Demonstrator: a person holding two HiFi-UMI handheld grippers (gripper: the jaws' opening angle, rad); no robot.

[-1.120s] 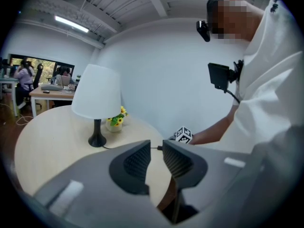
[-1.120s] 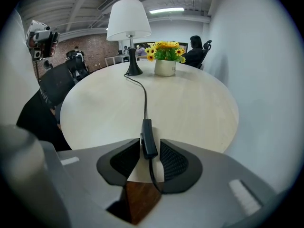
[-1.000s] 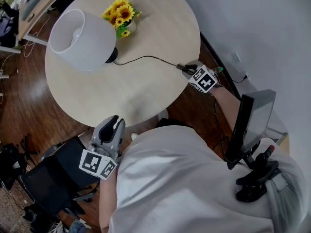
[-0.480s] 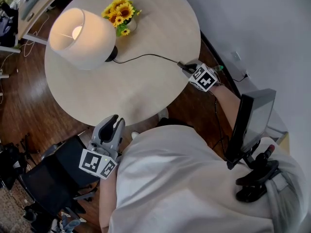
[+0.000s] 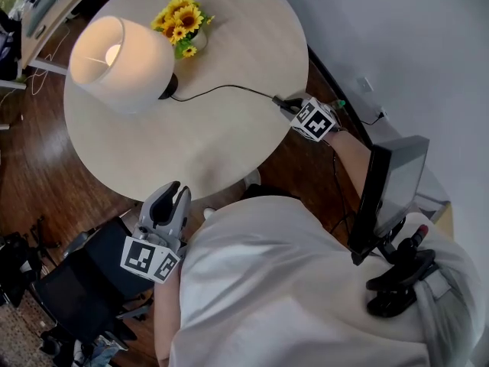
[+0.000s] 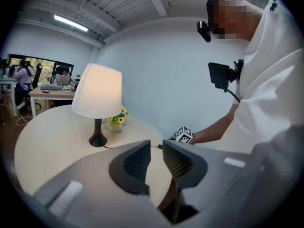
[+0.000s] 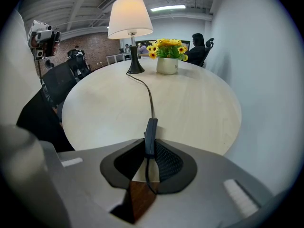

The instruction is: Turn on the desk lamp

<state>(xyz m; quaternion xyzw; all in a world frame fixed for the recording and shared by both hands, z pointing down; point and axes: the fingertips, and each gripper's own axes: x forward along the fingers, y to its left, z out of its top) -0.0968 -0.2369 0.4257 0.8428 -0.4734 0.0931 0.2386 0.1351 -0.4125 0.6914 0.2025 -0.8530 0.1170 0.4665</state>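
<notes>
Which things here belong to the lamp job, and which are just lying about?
Job:
desk lamp, lit
cord
inline switch, clamped in the right gripper

Lying about:
potted yellow flowers
left gripper, open and empty

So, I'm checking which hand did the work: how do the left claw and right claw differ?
The right claw is shut on the lamp cord's inline switch; the left claw is open and empty. The right claw is at the round table's rim by the wall; the left claw at the rim by the black chair. Both are grey with marker cubes.
</notes>
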